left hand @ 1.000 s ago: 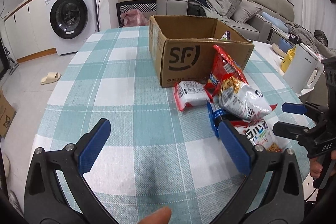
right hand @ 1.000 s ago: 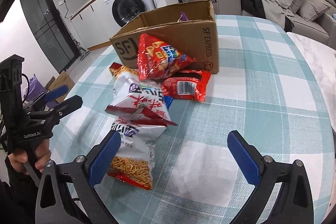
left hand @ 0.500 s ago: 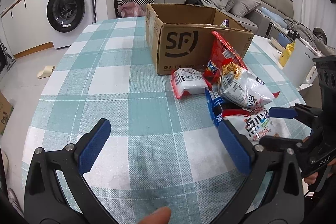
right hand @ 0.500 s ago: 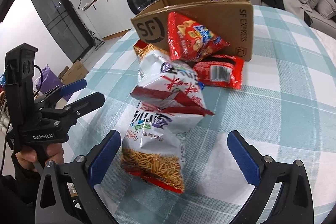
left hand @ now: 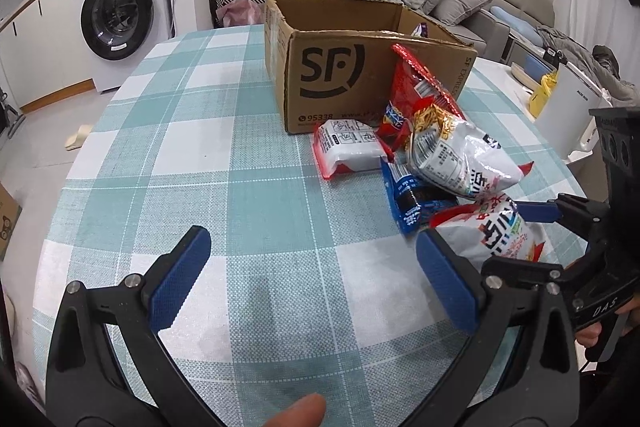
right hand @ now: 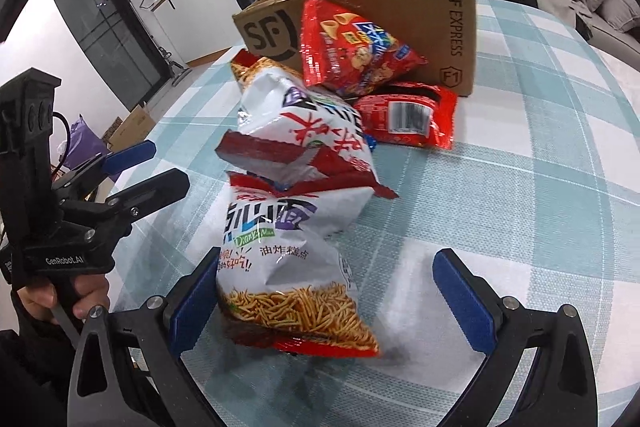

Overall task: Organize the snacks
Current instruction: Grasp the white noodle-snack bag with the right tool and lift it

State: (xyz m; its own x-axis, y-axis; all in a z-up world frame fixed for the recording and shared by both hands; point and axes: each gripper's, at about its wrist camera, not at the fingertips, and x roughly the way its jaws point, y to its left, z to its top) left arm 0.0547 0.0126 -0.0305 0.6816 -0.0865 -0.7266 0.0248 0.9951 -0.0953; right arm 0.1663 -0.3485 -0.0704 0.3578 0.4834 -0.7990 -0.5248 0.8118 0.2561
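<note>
Checked table (left hand: 248, 147); both grippers' fingers wide apart, empty; only right view shows noodle bag (right hand: 288, 267) front.

Left gripper (left hand: 308, 275): black curved plastic arms, blue textured pads (left hand: 180, 279), silver screws near pad bases. From the right wrist view, its black body at 9 o'clock reads "GenRobot.AI", black cable at back, dark sleeve (right hand: 24, 359) below. Right gripper (right hand: 328, 299): same black frame, blue pads, silver screws; body marked "DAS" at 4 o'clock in left view.
</note>
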